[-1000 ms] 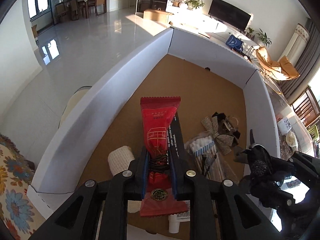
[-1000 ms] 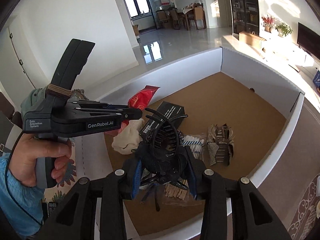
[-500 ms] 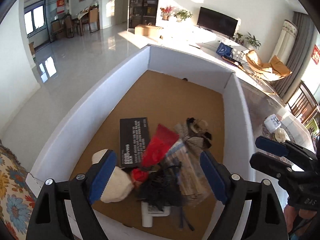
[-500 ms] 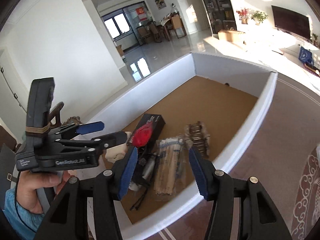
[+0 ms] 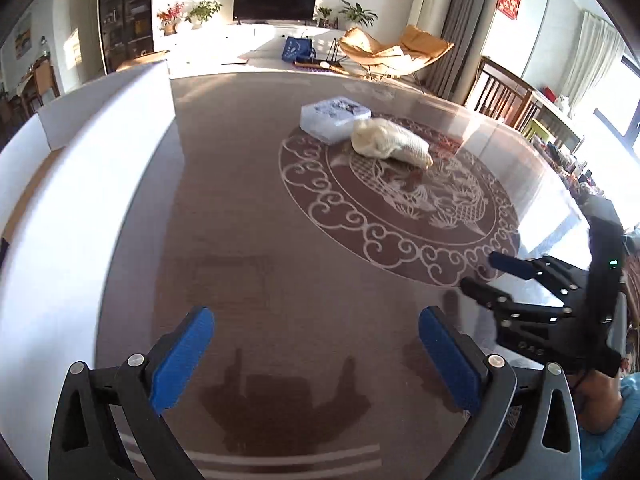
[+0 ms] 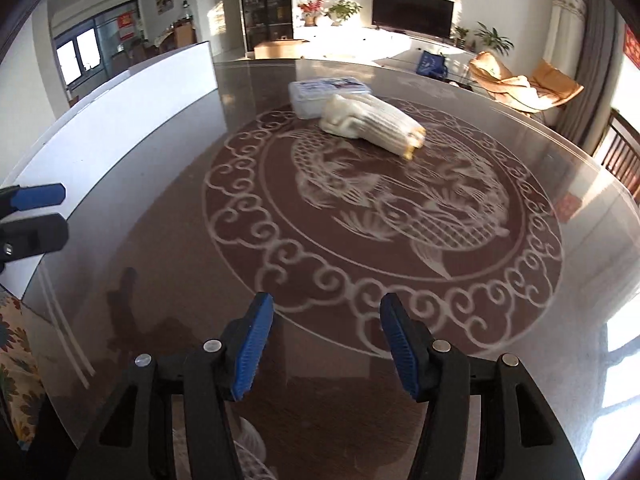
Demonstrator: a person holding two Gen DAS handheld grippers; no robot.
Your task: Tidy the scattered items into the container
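Sunlit glass bench (image 5: 304, 240) bears a white glove (image 5: 386, 142) touching a plastic case (image 5: 334, 116), beside the white box (image 5: 80, 184); both grippers, left (image 5: 316, 356) and right (image 6: 326, 344), have just been opening, jaws empty, so fetching those comes next.

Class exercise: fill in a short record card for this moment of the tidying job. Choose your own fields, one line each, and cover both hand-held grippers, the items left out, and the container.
Left hand-held gripper: open, nothing between the pads, jaws have just been opening.
Right hand-held gripper: open, nothing held, jaws have just been opening.
Items left on table: cream knitted gloves; clear plastic box behind them, touching.
Container: white-walled box at the table's left side.
Table: round, dark, glass-topped, white scroll pattern.
Task status: not finished, two items outside the container.
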